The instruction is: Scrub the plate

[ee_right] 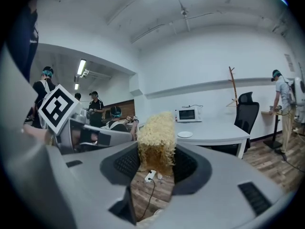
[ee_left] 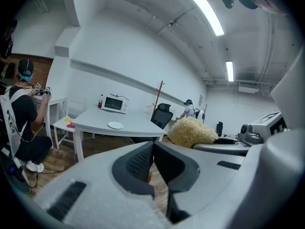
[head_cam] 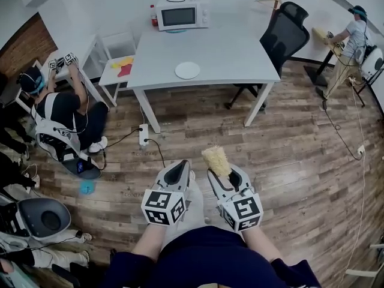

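One plate (head_cam: 187, 70), round, white and plain, lies on the one bench (head_cam: 240, 53), well beyond two grippers: left gripper (head_cam: 180, 167) jaws closed, empty; right gripper (head_cam: 224, 174) jaws clamping one yellow fibrous scrubber (head_cam: 216, 159).

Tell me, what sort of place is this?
Probably an office-style workroom or lab used for recording sessions. There is a white table with a microwave and a plate, and a black office chair. A person at a side desk and another by the wall both wear headgear.
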`<state>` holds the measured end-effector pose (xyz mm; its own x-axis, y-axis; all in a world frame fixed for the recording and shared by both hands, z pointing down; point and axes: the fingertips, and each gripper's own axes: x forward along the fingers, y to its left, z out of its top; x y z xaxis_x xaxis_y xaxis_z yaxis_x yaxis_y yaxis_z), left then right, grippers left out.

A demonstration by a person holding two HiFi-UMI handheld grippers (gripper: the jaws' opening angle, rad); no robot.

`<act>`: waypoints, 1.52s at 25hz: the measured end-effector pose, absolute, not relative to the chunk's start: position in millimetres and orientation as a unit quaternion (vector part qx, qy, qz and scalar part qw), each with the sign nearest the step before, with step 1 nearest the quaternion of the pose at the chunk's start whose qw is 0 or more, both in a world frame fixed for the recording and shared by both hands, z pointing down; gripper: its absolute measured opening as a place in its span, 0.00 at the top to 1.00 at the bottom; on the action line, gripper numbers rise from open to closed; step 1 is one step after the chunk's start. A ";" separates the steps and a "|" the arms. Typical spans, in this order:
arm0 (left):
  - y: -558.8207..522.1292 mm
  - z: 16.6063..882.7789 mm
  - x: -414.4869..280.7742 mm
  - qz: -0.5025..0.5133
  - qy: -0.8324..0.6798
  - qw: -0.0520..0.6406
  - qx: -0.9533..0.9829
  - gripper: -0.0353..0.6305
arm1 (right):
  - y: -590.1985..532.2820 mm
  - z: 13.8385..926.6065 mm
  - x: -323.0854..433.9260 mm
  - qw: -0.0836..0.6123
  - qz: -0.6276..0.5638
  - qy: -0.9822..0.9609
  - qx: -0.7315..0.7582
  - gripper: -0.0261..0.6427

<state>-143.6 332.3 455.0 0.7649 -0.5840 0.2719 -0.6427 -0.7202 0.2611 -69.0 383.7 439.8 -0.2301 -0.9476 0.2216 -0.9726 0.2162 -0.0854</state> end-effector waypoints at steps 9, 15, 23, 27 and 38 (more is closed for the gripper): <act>259.6 457.0 -116.1 0.095 -0.323 0.169 0.926 0.92 | 312.6 438.8 -42.5 0.043 0.112 -0.780 0.614 0.69; 188.7 457.0 -108.3 0.097 -0.324 0.169 0.926 0.92 | 240.9 436.2 -37.0 0.044 0.110 -0.788 0.605 0.69; 100.2 449.1 -97.7 0.102 -0.307 0.177 0.930 0.92 | 149.4 423.7 -31.9 0.054 0.111 -0.789 0.602 0.69; 64.2 451.2 -96.4 0.101 -0.305 0.180 0.930 0.92 | 112.1 427.1 -30.5 0.056 0.120 -0.789 0.599 0.69; -22.9 468.9 -107.1 0.111 -0.305 0.201 0.924 0.92 | 21.8 432.3 -29.8 0.048 0.131 -0.782 0.607 0.69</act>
